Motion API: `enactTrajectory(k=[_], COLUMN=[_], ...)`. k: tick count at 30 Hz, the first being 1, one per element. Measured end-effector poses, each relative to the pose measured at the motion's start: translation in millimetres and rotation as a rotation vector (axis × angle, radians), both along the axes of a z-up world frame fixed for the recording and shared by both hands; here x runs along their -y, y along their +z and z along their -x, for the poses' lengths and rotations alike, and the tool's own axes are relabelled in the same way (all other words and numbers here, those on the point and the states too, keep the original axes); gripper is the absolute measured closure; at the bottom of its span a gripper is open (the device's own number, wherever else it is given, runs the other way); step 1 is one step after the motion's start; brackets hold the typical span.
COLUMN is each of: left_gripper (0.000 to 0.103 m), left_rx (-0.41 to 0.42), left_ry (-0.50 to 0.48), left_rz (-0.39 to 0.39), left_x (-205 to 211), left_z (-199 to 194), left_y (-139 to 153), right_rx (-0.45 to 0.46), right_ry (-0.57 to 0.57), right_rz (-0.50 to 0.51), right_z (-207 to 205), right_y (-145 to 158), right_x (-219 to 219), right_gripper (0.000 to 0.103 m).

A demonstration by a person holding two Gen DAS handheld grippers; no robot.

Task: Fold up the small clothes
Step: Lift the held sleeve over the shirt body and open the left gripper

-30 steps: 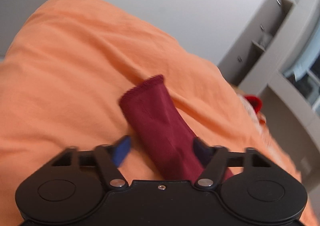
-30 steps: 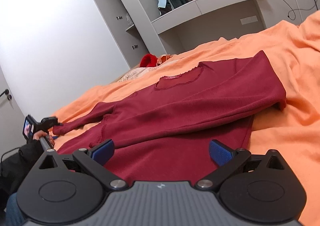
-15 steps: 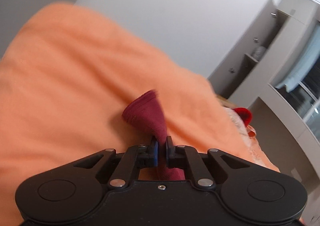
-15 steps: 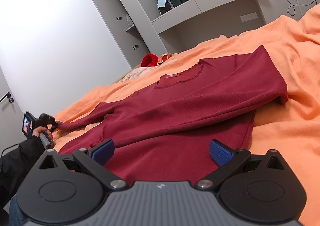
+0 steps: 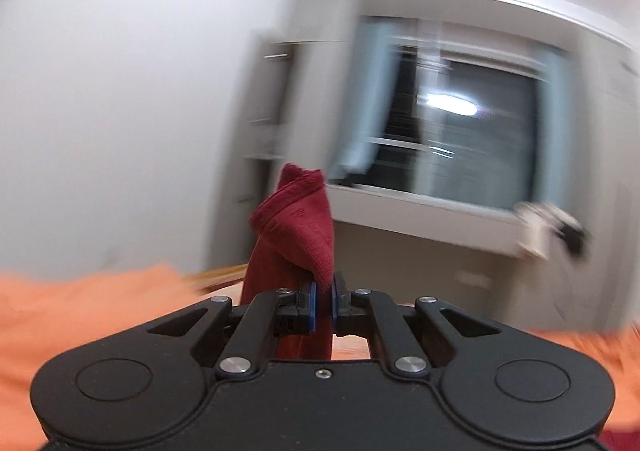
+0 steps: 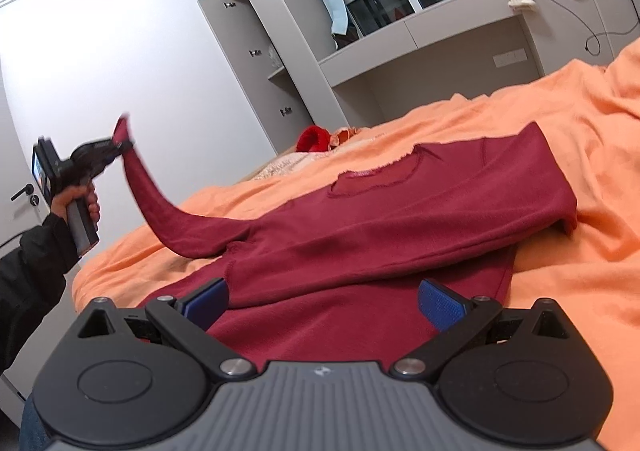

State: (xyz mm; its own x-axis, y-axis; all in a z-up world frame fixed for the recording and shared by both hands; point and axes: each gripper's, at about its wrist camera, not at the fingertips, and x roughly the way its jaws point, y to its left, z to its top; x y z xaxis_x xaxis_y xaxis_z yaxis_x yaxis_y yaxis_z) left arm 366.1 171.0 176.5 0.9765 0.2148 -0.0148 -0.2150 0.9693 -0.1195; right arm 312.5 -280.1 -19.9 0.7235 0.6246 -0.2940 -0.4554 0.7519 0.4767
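the right claw [image 6: 322,301] is held spread wide, empty, just above the hem of a dark red long-sleeved knit top [image 6: 360,235] that is spread on a bed covered by an orange sheet [image 6: 580,155]. one sleeve is folded across the chest. the other sleeve [image 5: 298,235] is lifted clear of the bed, its cuff clamped in the clenched left claw [image 5: 322,305]. beyond, grey cupboards [image 6: 256,51] are seen.
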Motion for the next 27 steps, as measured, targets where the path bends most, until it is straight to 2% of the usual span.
enactTrajectory(k=[2, 7, 10, 14, 16, 18, 21, 24, 26, 27], left_gripper=[0.096, 0.096, 0.096, 0.095, 0.095, 0.094, 0.092, 0.085, 0.076, 0.069], left_rx=[-0.027, -0.095, -0.166, -0.264, -0.302, -0.347, -0.403, -0.449, -0.461, -0.462], left_ry=[-0.106, -0.333, -0.443, -0.549, -0.562, -0.573, -0.592, -0.637, -0.661, -0.672], left_rz=[-0.063, -0.102, -0.113, -0.114, -0.099, -0.049, -0.017, -0.038, -0.029, -0.018], left_x=[40.3, 124.6, 175.6, 233.0, 241.3, 240.0, 241.0, 238.5, 235.6, 233.1], left_z=[-2.3, -8.7, -12.8, 0.7, 3.3, 3.5, 5.2, 24.1, 27.3, 31.1], left_y=[4.0, -6.7, -32.5, -90.2, -122.5, -150.1, -178.3, -190.7, -197.1, -190.1], right_rx=[0.017, 0.111, 0.143, 0.132, 0.142, 0.155, 0.16, 0.15, 0.144, 0.143], right_ry=[-0.011, -0.136, -0.214, -0.298, -0.337, -0.365, -0.377, -0.37, -0.361, -0.357], right_rz=[-0.001, 0.046, 0.062, 0.05, 0.058, 0.064, 0.069, 0.076, 0.09, 0.098], right_z=[3.8, 17.0, 19.8, 17.3, 16.8, 16.7, 15.3, 12.7, 10.3, 9.6], right_y=[3.5, 17.2, 22.9, 24.4, 25.6, 26.9, 27.6, 24.1, 21.4, 20.3], right_x=[1.6, 10.5, 19.9, 34.9, 40.2, 44.4, 47.0, 45.6, 41.9, 40.3], right_gripper=[0.0, 0.0, 0.0, 0.0, 0.0, 0.0, 0.0, 0.0, 0.0, 0.0])
